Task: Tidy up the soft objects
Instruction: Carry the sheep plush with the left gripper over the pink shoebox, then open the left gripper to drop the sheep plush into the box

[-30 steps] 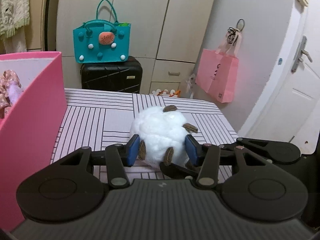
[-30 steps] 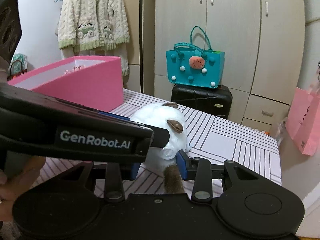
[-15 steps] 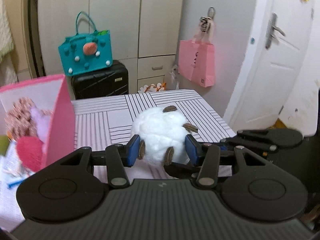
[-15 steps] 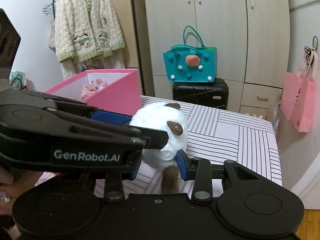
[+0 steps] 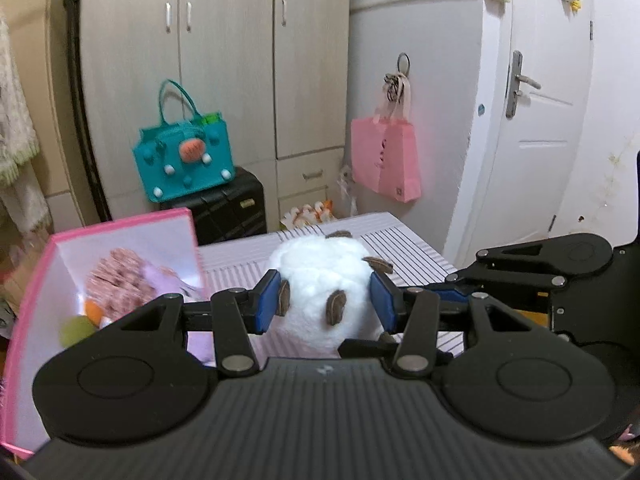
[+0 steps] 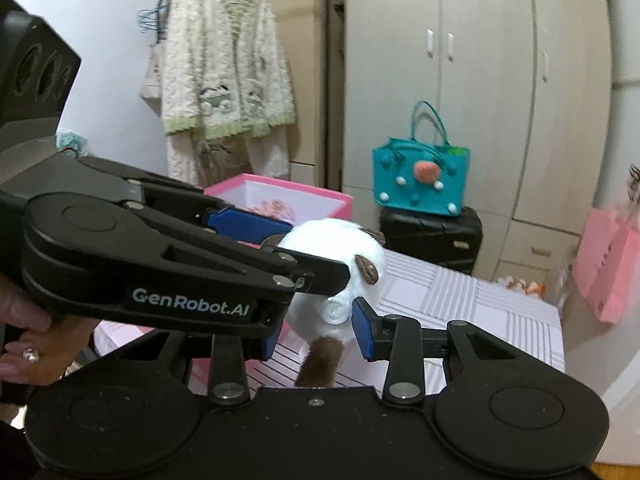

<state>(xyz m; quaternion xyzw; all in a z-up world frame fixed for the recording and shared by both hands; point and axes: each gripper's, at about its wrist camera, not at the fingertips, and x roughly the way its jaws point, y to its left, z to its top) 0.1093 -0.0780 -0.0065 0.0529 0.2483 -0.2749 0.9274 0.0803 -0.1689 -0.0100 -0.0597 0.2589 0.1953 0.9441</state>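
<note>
The striped bench point(image 5: 404, 236) carries a pink storage box point(image 5: 120, 228), already holding a pink plush and other soft toys. Above the bench, beside the box, a white fluffy plush point(image 5: 324, 276) with brown patches is clamped from two sides: the left claw point(image 5: 326, 306) squeezes its body, and the right claw point(image 6: 316, 330) pinches its lower part near a clear plastic eye (a slippery spot). If the two hands drift apart, the soft fur could slide free and drop short of the box.

Left tool point(image 5: 326, 306) and right tool point(image 6: 318, 330) side by side, both clamped, angled slightly downward.
</note>
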